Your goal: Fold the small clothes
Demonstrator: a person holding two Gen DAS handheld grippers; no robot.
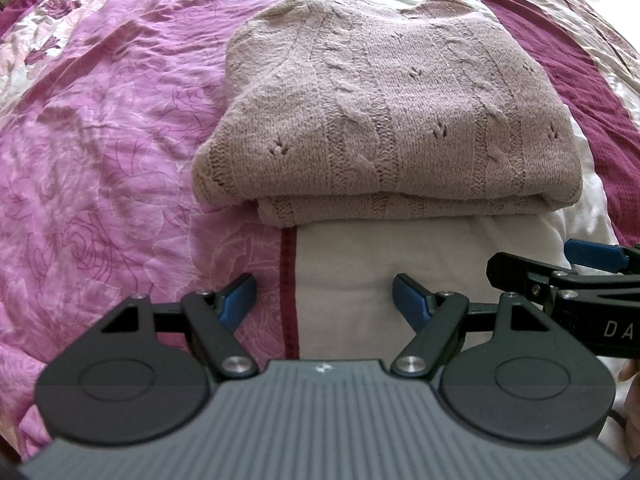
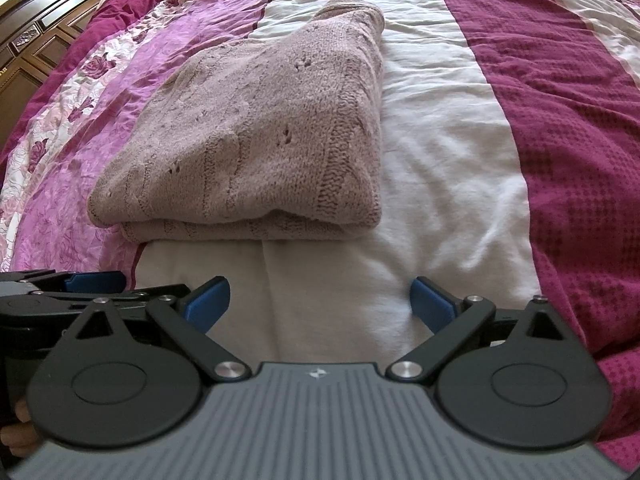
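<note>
Pale pink cable-knit sweater [image 1: 380, 108], folded into thick rectangle, lies on bed [image 1: 100, 120] with pink rose-print, white and magenta striped quilt; straddles pink-white seam. Folded edge faces both cameras. Left gripper [image 1: 324, 300] with blue finger pads spread wide, holding nothing, hovering over white stripe just short of sweater. Right gripper [image 2: 320, 304] likewise spread, holding nothing, close beside left one, near sweater's front right corner. Dark carved wooden headboard [image 2: 44, 40] at far left.
</note>
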